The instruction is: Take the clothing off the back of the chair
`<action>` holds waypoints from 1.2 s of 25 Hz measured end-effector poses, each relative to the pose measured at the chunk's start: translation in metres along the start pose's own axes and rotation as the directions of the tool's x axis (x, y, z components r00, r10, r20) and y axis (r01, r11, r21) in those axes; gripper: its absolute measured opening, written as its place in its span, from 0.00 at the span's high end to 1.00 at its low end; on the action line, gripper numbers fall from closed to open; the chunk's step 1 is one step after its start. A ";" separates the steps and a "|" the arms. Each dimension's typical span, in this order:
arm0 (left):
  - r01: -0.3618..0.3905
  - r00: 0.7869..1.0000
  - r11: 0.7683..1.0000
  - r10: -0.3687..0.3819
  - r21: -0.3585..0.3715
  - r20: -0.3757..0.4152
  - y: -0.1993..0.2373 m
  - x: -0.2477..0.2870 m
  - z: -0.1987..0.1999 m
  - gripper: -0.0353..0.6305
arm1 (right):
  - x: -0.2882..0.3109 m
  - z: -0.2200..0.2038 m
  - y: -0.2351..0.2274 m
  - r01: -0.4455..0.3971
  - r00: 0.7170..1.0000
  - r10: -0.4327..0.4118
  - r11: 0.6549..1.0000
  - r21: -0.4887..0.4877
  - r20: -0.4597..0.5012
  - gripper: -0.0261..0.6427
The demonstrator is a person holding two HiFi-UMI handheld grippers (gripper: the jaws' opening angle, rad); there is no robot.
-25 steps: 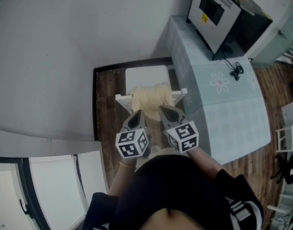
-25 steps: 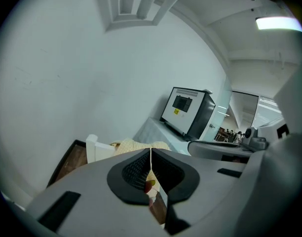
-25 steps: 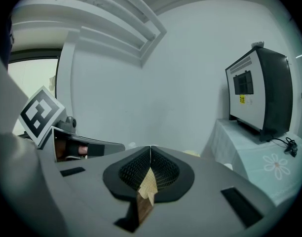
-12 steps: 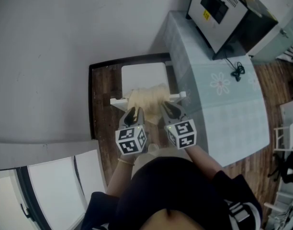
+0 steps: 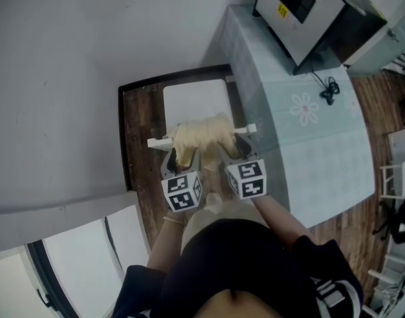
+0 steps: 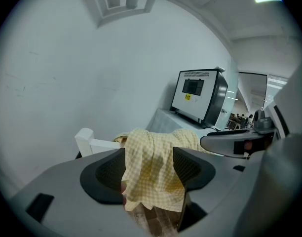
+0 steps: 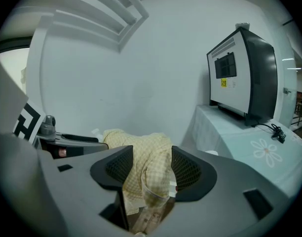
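Observation:
A pale yellow checked garment (image 5: pixel 199 134) hangs bunched over the top rail of a white chair (image 5: pixel 192 101). My left gripper (image 5: pixel 179 158) is at the garment's left part, my right gripper (image 5: pixel 230 152) at its right part. In the left gripper view the jaws of the left gripper (image 6: pixel 150 169) are opening, and the cloth (image 6: pixel 153 174) hangs between the pads. In the right gripper view the right gripper (image 7: pixel 148 169) is opening too, with a fold of the cloth (image 7: pixel 146 169) between its pads. Neither pair of pads presses on the fabric.
A table with a pale blue cloth (image 5: pixel 302 144) stands just right of the chair and bears a grey oven-like box (image 5: pixel 308 12) and a black cable (image 5: pixel 328 93). A grey wall (image 5: pixel 70 78) is close behind and to the left. The floor (image 5: pixel 139 151) is dark wood.
Both grippers have moved forward and down to the chair's top rail, and their jaws have gone from shut to wide around the garment. The garment still hangs on the rail.

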State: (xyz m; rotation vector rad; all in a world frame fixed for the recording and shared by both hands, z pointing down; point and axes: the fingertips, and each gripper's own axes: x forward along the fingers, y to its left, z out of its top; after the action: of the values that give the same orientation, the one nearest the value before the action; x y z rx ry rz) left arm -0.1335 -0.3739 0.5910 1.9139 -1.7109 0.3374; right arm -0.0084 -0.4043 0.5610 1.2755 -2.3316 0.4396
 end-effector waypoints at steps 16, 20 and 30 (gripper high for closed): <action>0.009 0.999 1.000 -0.010 -0.012 -0.048 0.008 0.032 -0.019 0.46 | 0.027 -0.022 -0.005 0.027 0.998 -0.026 0.999 0.019 -0.054 0.59; 0.022 0.998 1.000 -0.023 -0.022 -0.061 0.005 0.037 -0.020 0.47 | 0.028 -0.024 -0.006 0.040 0.998 -0.039 0.999 0.016 -0.053 0.59; 0.062 0.993 0.996 -0.068 -0.060 -0.097 -0.010 0.043 -0.021 0.61 | 0.026 -0.023 -0.002 0.042 0.998 -0.041 0.999 0.018 -0.057 0.67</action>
State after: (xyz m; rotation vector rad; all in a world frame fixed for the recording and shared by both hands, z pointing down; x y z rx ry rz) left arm -0.1128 -0.3980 0.6289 1.8755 -1.5739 0.3497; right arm -0.0144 -0.4131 0.5939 1.3011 -2.2548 0.4794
